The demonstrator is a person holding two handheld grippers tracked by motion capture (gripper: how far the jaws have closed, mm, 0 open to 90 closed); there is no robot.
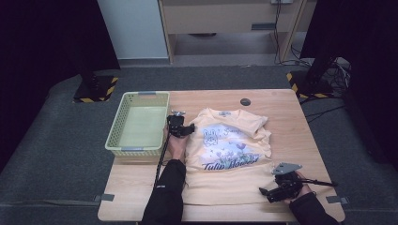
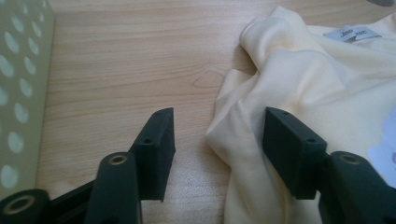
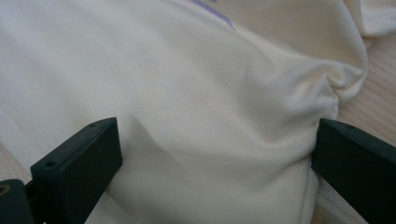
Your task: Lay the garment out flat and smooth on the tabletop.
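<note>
A pale yellow T-shirt (image 1: 230, 150) with a purple flower print lies face up in the middle of the wooden table (image 1: 281, 117). My left gripper (image 1: 180, 127) is open at the shirt's left shoulder; in the left gripper view (image 2: 217, 135) the bunched sleeve edge (image 2: 238, 121) lies between the jaws, nearer the right one. My right gripper (image 1: 272, 191) is open at the shirt's lower right corner. In the right gripper view (image 3: 215, 154) its jaws stand wide apart over the shirt fabric (image 3: 196, 93), with a puckered fold (image 3: 338, 81) near the right jaw.
A light green perforated basket (image 1: 138, 123) stands on the table's left side, close to my left gripper, its wall (image 2: 18, 93) visible at the left gripper view's edge. A dark round hole (image 1: 245, 101) sits near the table's far edge. Black stands and cables line the floor beyond.
</note>
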